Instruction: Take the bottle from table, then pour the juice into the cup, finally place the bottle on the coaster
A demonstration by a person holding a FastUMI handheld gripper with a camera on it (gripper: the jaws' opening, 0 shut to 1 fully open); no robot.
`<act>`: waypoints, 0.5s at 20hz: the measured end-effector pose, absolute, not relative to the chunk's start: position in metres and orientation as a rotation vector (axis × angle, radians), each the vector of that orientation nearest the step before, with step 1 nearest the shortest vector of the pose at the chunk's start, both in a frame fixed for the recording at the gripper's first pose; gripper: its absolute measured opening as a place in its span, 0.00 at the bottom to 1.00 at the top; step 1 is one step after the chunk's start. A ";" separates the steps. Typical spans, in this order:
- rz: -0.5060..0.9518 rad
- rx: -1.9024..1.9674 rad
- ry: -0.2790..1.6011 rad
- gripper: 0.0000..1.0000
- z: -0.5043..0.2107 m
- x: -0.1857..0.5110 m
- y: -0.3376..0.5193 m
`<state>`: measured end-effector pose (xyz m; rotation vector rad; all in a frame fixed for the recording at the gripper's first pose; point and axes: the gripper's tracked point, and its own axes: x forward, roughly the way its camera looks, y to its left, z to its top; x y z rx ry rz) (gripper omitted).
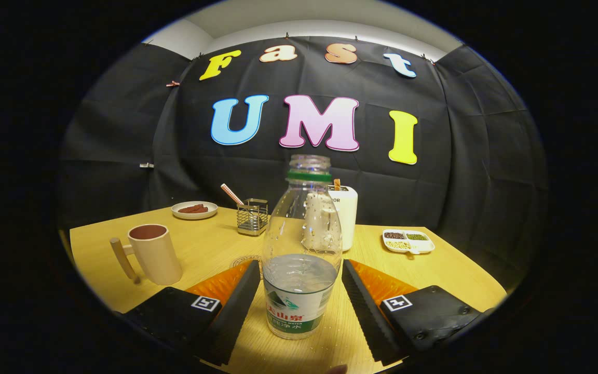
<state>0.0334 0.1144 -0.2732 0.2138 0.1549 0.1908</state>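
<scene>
Here bottle [301, 249] stands between spread fingers [361, 306], gaps both sides.

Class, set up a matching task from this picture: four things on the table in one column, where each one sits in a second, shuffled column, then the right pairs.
Things
1. bottle
2. cup
3. round plate
4. divided dish

Places
A. far side of the table, beside the wire holder
B. upright between the open fingers of the gripper, untouched
C. right of the white container
D. left of the fingers, handle pointing left

Pairs: 1-B, 2-D, 3-A, 4-C
</scene>
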 end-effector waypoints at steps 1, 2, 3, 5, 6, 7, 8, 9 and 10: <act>0.190 0.220 0.160 0.98 -0.276 0.036 0.116; 0.183 0.225 0.169 0.97 -0.280 0.037 0.118; 0.178 0.233 0.183 0.96 -0.285 0.039 0.120; 0.165 0.250 0.208 0.92 -0.293 0.039 0.121; 0.147 0.248 0.219 0.90 -0.297 0.040 0.118; 0.129 0.247 0.223 0.87 -0.298 0.042 0.116; 0.116 0.250 0.230 0.80 -0.298 0.042 0.114; 0.109 0.249 0.246 0.80 -0.299 0.042 0.113; 0.091 0.236 0.267 0.78 -0.301 0.043 0.110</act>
